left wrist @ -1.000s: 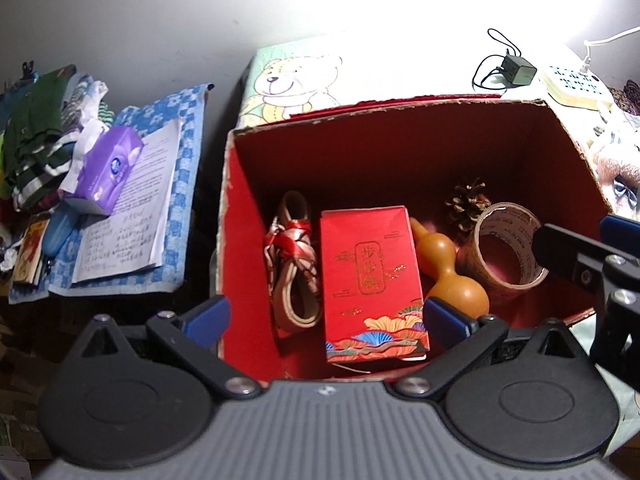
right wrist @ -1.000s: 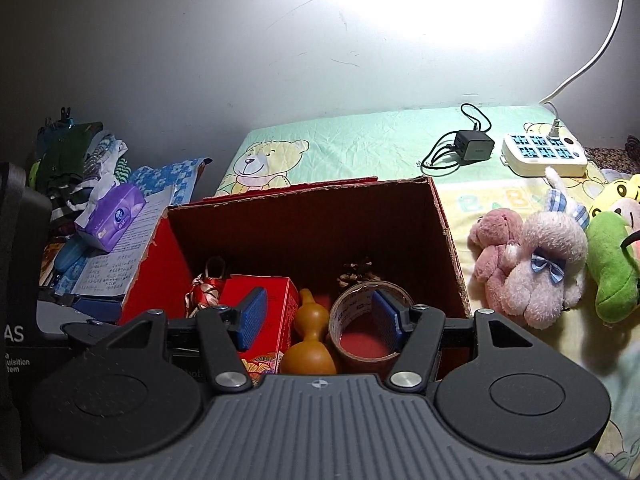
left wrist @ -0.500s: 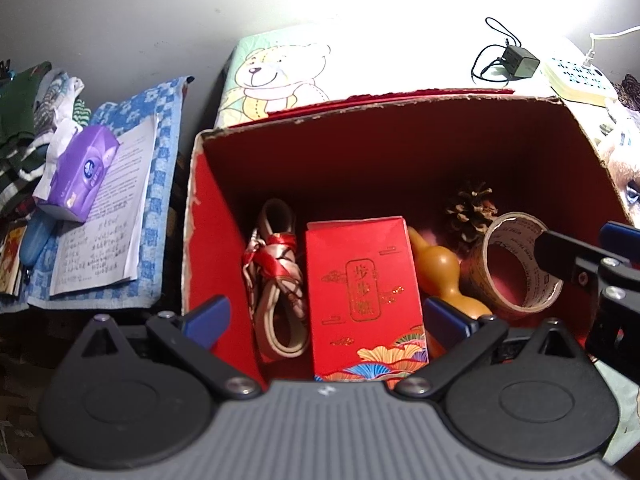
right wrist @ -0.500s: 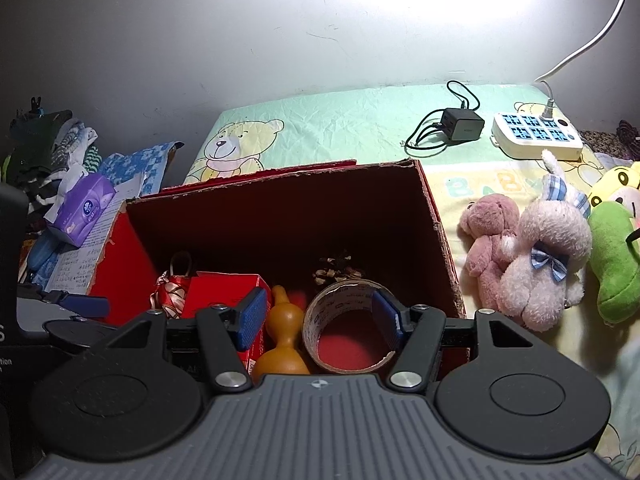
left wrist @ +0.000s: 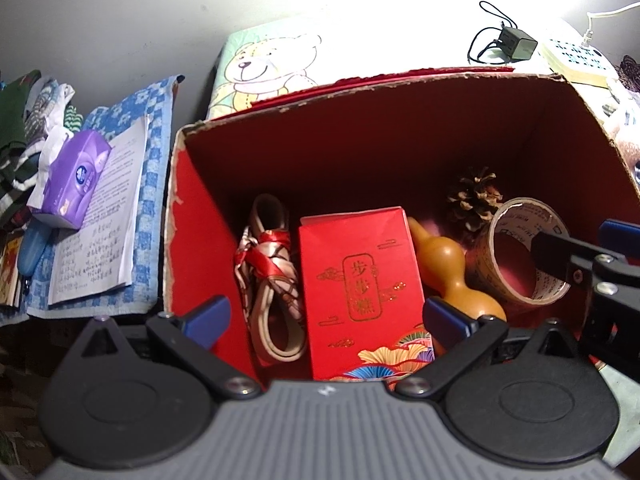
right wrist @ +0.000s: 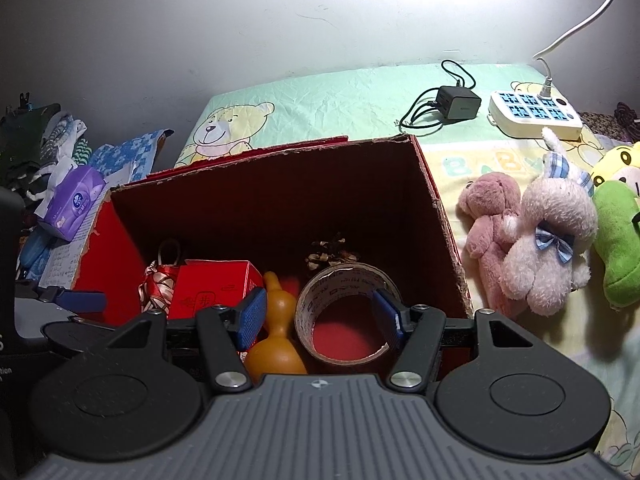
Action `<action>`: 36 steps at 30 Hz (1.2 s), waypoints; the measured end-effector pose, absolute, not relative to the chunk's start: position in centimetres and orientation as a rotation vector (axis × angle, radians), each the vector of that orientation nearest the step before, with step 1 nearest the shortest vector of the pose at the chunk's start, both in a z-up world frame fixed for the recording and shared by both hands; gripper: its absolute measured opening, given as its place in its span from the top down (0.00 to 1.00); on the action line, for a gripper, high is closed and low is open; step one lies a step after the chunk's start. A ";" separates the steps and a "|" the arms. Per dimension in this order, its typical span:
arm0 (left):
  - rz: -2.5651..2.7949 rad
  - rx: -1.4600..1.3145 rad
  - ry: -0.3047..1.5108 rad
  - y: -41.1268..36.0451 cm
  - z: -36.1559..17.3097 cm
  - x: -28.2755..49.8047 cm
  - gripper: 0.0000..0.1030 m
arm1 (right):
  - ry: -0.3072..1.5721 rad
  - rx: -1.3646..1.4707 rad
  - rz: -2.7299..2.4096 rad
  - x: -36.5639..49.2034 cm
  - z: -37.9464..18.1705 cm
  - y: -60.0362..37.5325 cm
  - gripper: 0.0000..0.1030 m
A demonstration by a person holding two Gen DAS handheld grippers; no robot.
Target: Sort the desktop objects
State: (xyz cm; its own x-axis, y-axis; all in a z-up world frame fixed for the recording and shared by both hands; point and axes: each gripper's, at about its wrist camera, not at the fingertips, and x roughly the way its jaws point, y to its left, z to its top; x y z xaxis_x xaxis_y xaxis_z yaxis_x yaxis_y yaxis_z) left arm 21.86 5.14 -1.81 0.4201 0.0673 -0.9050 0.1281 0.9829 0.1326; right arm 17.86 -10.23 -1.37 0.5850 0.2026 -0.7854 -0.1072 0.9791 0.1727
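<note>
An open cardboard box (left wrist: 380, 128) with a red inside holds a red packet (left wrist: 360, 276), a ribbon-tied strap (left wrist: 272, 276), a wooden gourd (left wrist: 448, 268), a pine cone (left wrist: 474, 196) and a tape roll (left wrist: 520, 256). My left gripper (left wrist: 326, 316) hangs open above the box's near side, over the red packet. My right gripper (right wrist: 320, 312) is open too, low over the tape roll (right wrist: 344, 316) and the gourd (right wrist: 276, 340), holding nothing. Its fingers (left wrist: 576, 264) show at the right edge of the left wrist view.
Plush toys (right wrist: 536, 240) lie right of the box on a green bear-print sheet (right wrist: 328, 96). A charger (right wrist: 456, 102) and a power strip (right wrist: 532, 114) sit at the back. Left of the box are a purple tissue pack (left wrist: 70, 178), papers (left wrist: 100, 220) and clothes.
Both grippers have shifted left and come slightly closer to the box; its contents look larger. Nothing was grasped or let go.
</note>
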 end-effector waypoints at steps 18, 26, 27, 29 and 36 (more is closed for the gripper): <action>0.008 0.161 1.148 5.6 -2.8 22.1 0.01 | 0.982 0.137 0.182 18.4 -2.6 -10.4 0.40; 0.006 0.149 1.155 5.5 -3.0 22.1 0.01 | 0.983 0.141 0.175 18.6 -2.7 -10.6 0.40; 0.005 0.145 1.157 5.5 -3.1 22.0 0.01 | 0.983 0.140 0.175 18.6 -2.8 -10.6 0.40; 0.000 0.140 1.159 5.4 -3.1 22.0 0.01 | 0.982 0.133 0.172 18.6 -2.8 -10.5 0.40; 0.006 0.137 1.156 5.3 -3.2 21.8 0.01 | 0.967 0.088 0.158 18.7 -2.6 -10.4 0.40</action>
State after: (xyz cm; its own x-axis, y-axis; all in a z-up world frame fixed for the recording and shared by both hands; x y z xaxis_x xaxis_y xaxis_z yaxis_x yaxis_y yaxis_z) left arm 21.77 5.32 -3.16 0.4039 0.0753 -0.9117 0.0662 0.9916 0.1112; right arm 18.70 -10.40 -2.60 0.5574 0.1728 -0.8121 -0.0946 0.9849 0.1447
